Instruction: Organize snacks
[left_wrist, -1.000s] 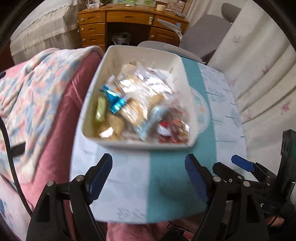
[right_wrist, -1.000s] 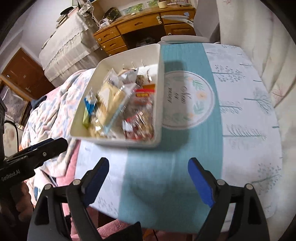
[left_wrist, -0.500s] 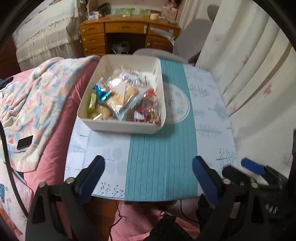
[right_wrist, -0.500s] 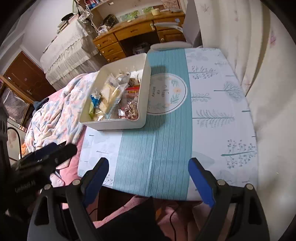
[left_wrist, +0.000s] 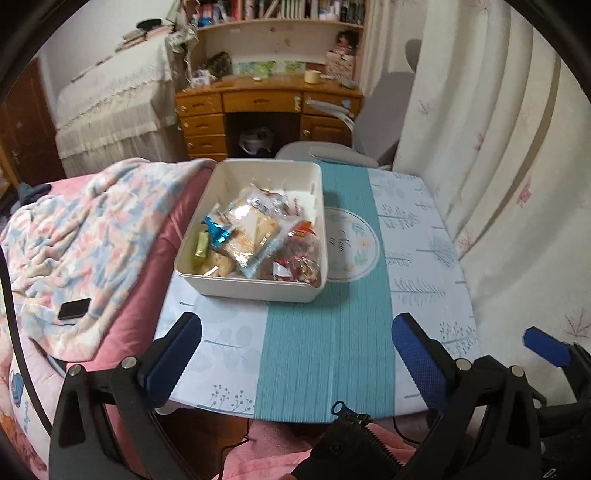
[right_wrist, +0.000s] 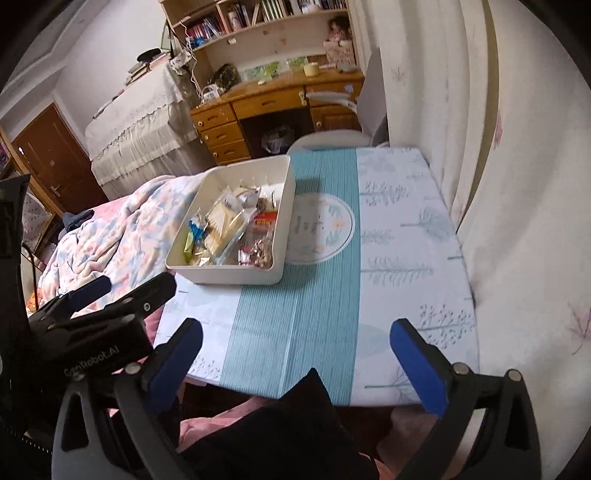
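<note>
- Nearest to us, the left claw (left_wrist: 297, 354) and the right claw (right_wrist: 295, 354) both hang above the near edge of the bench (left_wrist: 436, 280), tilted downward. Their jaws have just been opening and now stand wide apart with nothing between them.
- In the right wrist view we note the left claw's black body at the lower left, beside the bench edge; in the left wrist view a blue pad of the right claw shows at the lower right.
- We see pink fabric and a dark zippered garment (left_wrist: 351, 435) below the near bench edge.
- The bench carries a pale tree-print cloth with a teal runner (left_wrist: 325, 350) down its middle; the stretch between claws and bin lies bare.
- The white bin (left_wrist: 258, 291) sits on the left half of the bench, overlapping the runner and just beside a round printed emblem (left_wrist: 351, 243).
- The snacks (left_wrist: 255, 236) fill the bin: clear crinkled packets of pale biscuits, a blue wrapper, a green one, red-wrapped pieces at the near right corner.
- Left of the bench we record a floral blanket (left_wrist: 85, 236) with a small dark device (left_wrist: 74, 309) on it.
- A curtain (left_wrist: 498, 166) hangs along the right side.
- Farthest, a grey chair (left_wrist: 328, 155), a wooden desk (left_wrist: 266, 114) and bookshelves.
</note>
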